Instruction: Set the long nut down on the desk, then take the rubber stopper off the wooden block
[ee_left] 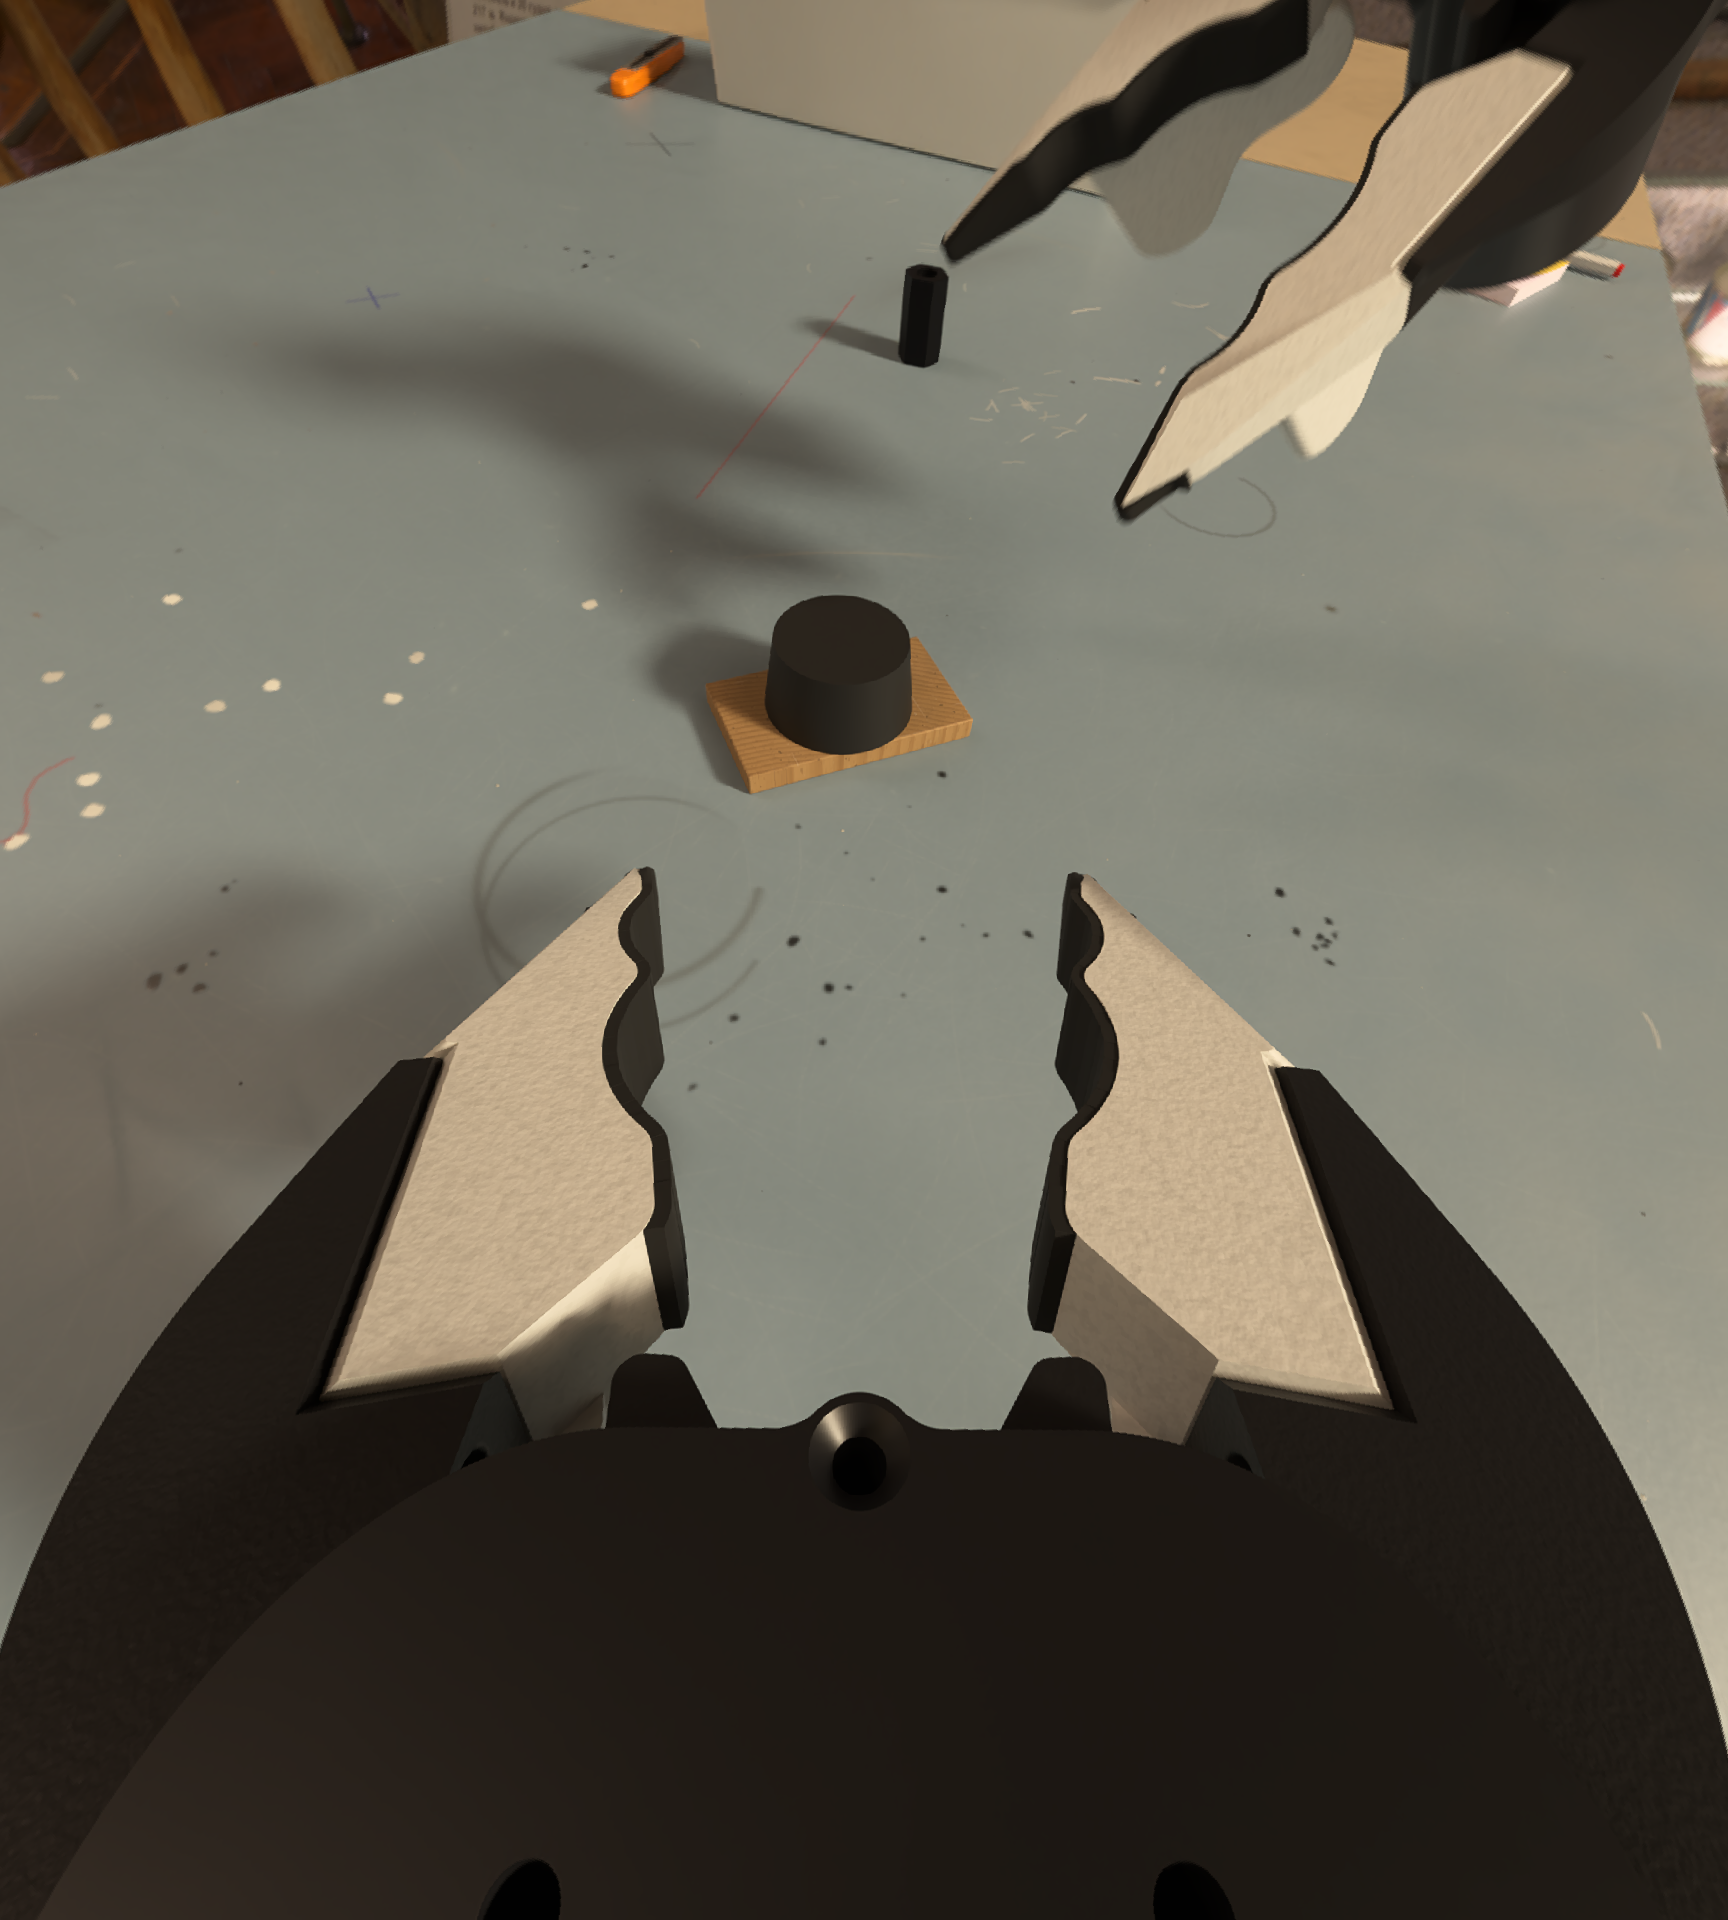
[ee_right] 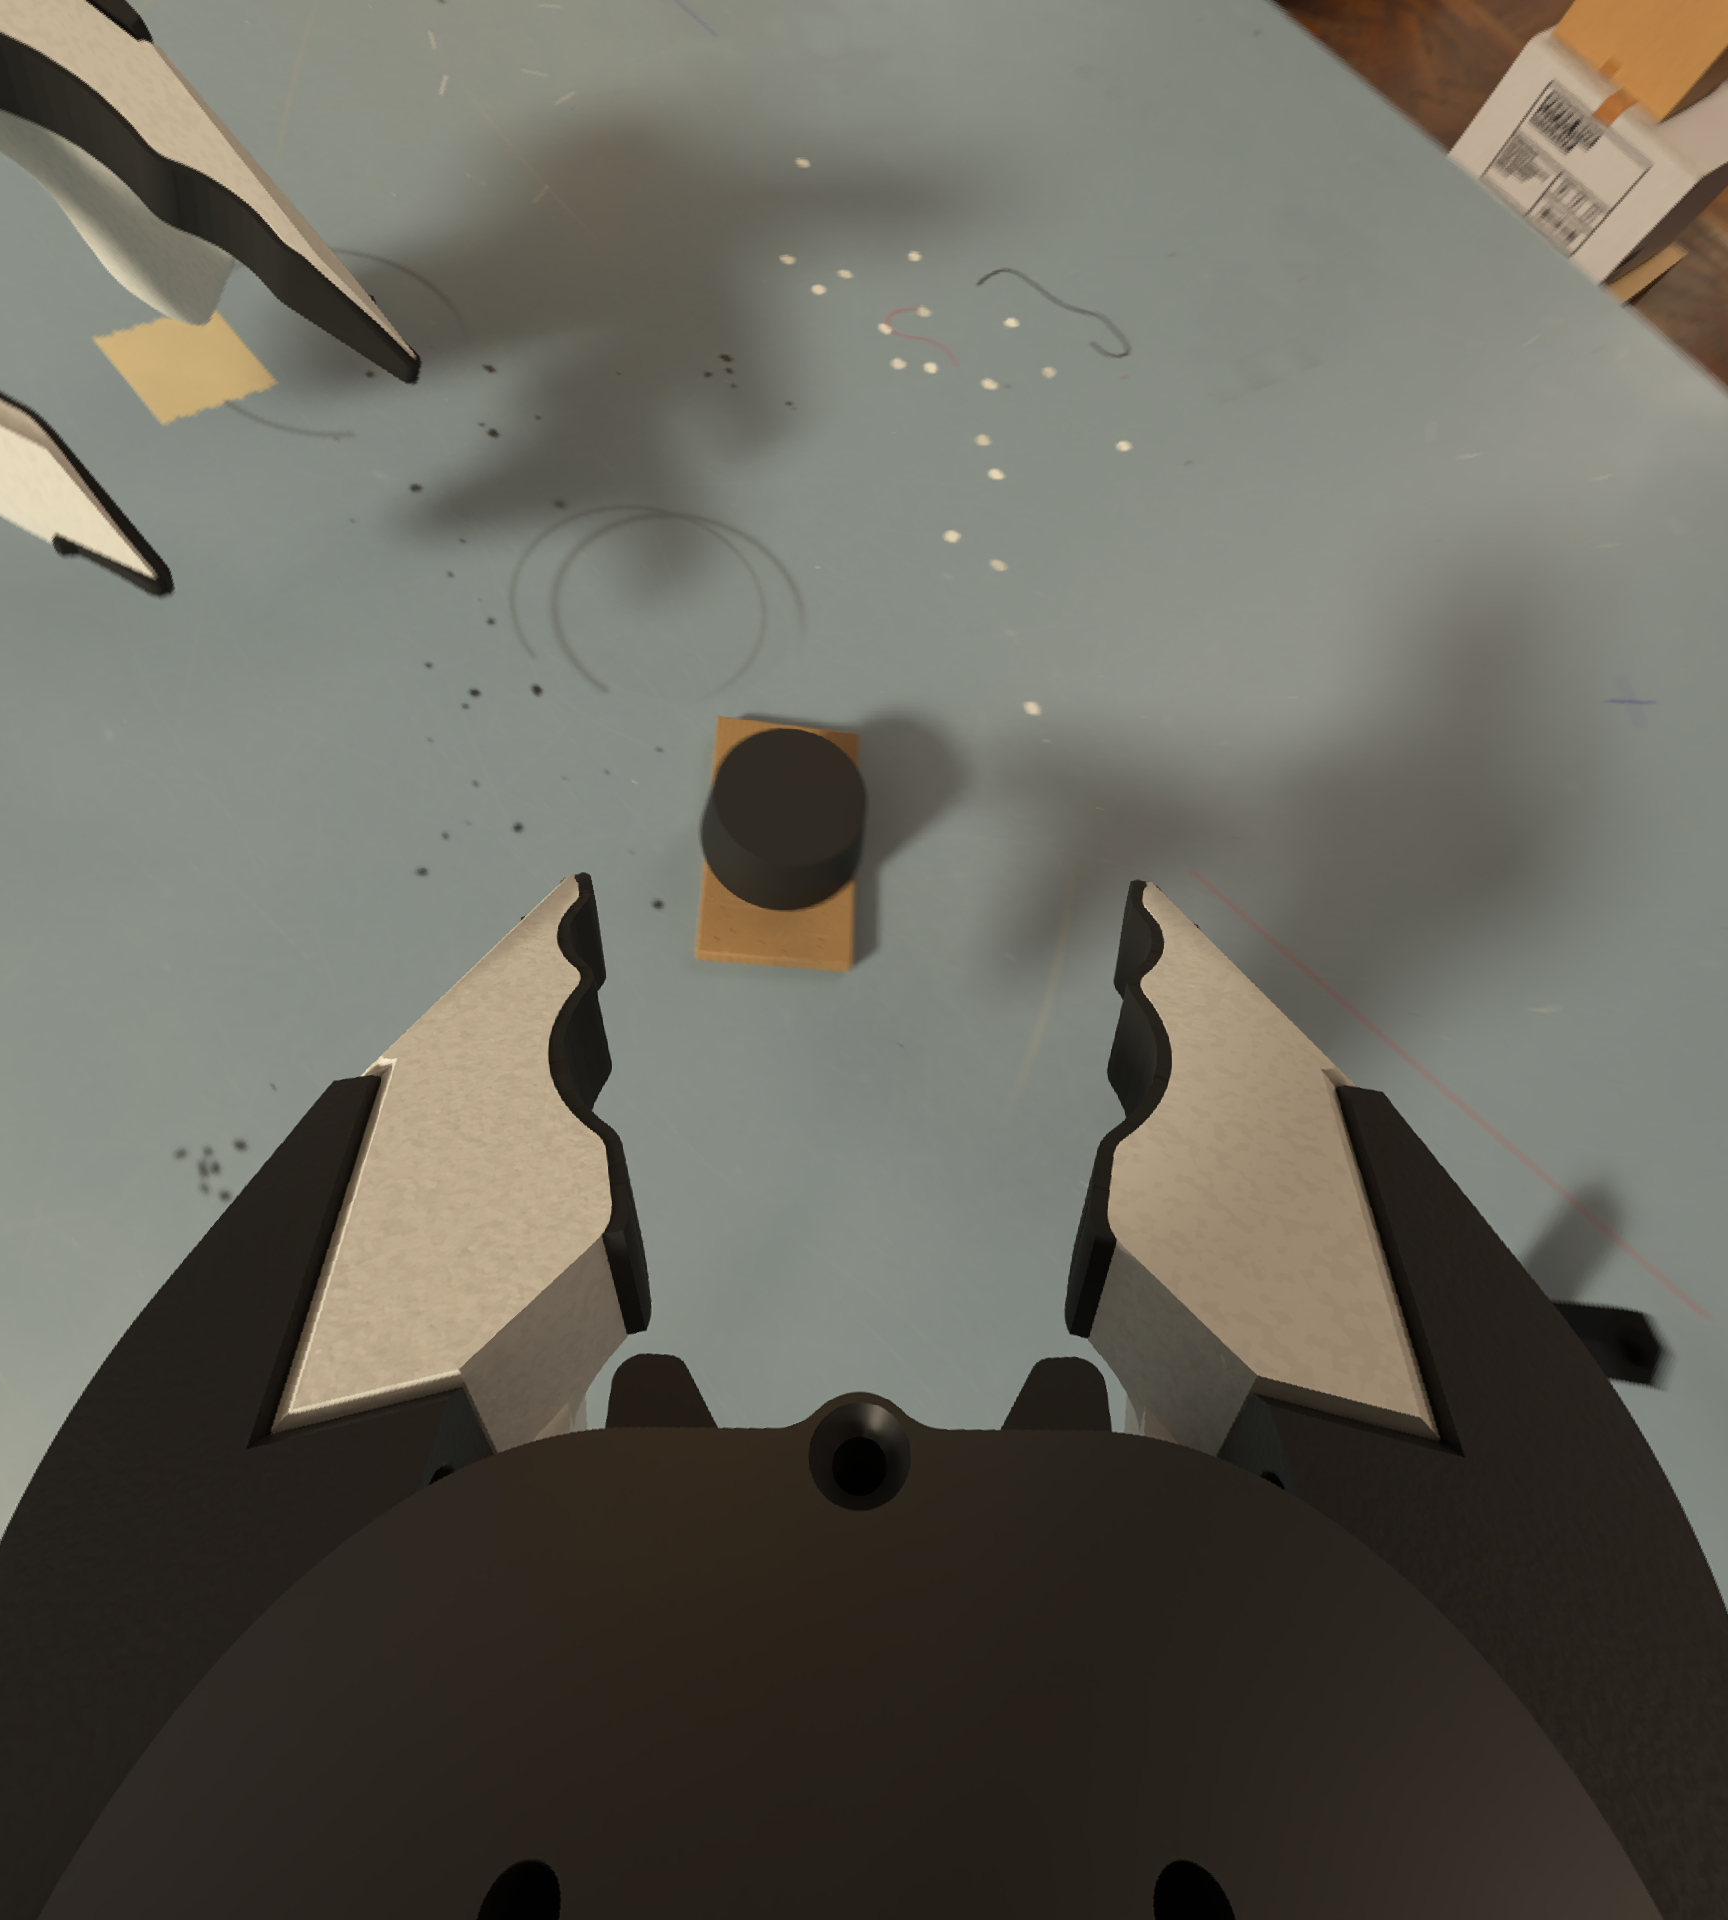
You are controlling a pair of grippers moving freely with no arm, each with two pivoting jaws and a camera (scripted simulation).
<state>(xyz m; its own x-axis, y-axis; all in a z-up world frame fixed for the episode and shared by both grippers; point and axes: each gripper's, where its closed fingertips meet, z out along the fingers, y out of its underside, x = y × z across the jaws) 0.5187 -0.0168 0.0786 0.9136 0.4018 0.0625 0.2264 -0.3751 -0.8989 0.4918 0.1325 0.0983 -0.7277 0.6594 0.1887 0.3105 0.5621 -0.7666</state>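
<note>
Grey-blue desk (ee_left: 320, 468), scuffed and speckled with paint dots and pencil circles. Near its middle a black rubber stopper (ee_left: 837, 673) sits on a small flat wooden block (ee_left: 933, 717). Farther back, a black long nut (ee_left: 921, 315) stands upright on the desk, well apart from the block and touching nothing else. The left gripper (ee_left: 860, 883) hovers short of the block, its jaws spread wide with nothing between them. The right gripper (ee_right: 860, 888) hangs above the desk on the opposite side, also spread wide and empty. An orange knife (ee_left: 647, 65) lies at the far edge.
</note>
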